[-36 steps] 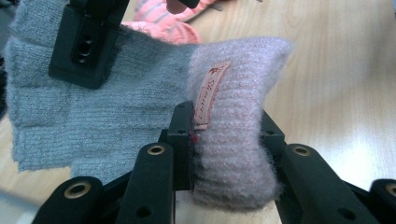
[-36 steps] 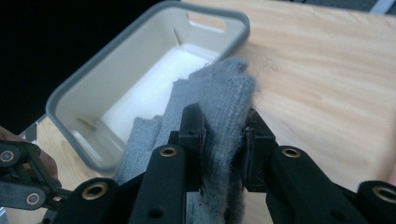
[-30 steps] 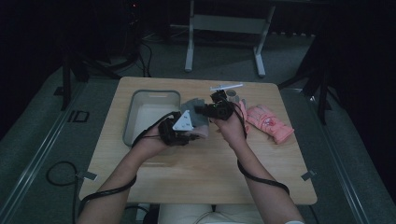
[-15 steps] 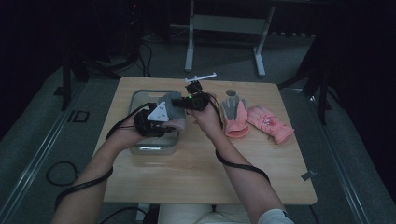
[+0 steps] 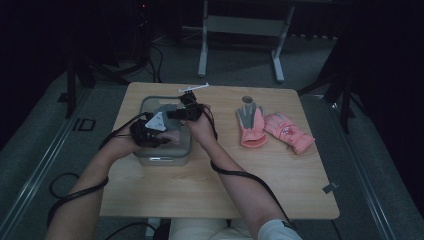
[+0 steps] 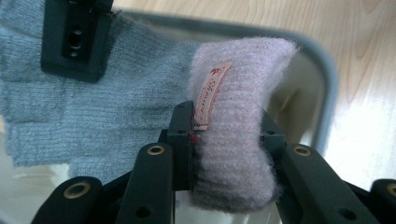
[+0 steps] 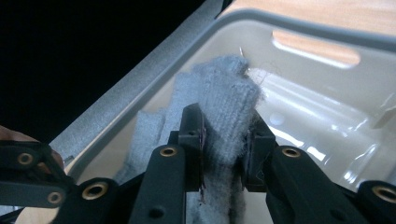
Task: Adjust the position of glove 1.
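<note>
A knit glove, grey with a pink cuff [image 6: 238,93], hangs stretched between both grippers over a grey plastic bin [image 5: 162,159] at the table's left. My left gripper [image 6: 229,140] is shut on the pink cuff, which bears a small sewn label. My right gripper [image 7: 224,135] is shut on the glove's grey finger end [image 7: 219,93], just inside the bin's rim [image 7: 317,32]. In the high view the left gripper [image 5: 167,132] sits over the bin's near half and the right gripper [image 5: 177,114] over its far half. The glove's middle is hidden by the hands.
Two pink gloves [image 5: 252,127] [image 5: 290,132] lie side by side on the wooden table [image 5: 225,190] to the right of the bin. A small white item [image 5: 192,89] rests at the table's far edge. Cables trail from both grippers off the near edge.
Both hands have carried the glove leftward from the table's middle to above the bin and have sunk a little. The two pink gloves came into sight as the hands left.
</note>
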### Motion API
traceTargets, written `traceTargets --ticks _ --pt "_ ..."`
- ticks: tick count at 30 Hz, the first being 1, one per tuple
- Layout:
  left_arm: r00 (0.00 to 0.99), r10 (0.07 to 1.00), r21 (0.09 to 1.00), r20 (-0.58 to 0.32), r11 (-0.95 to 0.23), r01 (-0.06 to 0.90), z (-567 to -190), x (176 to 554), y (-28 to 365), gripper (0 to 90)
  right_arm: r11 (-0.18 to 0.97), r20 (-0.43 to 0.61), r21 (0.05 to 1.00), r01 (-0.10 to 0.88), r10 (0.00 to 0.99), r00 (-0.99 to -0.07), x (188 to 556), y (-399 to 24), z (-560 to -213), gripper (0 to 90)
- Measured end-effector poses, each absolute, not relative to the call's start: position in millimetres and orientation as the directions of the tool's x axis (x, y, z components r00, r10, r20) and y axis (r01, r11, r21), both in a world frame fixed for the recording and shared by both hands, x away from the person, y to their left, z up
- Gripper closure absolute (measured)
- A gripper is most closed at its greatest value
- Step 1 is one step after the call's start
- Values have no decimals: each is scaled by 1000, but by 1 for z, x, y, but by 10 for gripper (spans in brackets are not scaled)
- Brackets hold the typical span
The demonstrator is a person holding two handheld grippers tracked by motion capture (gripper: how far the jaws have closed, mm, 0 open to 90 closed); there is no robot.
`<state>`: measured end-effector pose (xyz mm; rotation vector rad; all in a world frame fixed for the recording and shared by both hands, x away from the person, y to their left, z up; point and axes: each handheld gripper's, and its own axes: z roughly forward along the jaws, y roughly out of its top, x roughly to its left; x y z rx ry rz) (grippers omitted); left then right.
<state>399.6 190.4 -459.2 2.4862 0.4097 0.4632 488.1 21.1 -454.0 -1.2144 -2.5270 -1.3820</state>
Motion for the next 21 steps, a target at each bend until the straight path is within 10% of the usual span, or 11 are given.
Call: traceTargets --ticks 21 --pt "912 370 451 178 -854 259 -496 433 177 663 428 228 614 663 708 -669 509 45 -490 653"
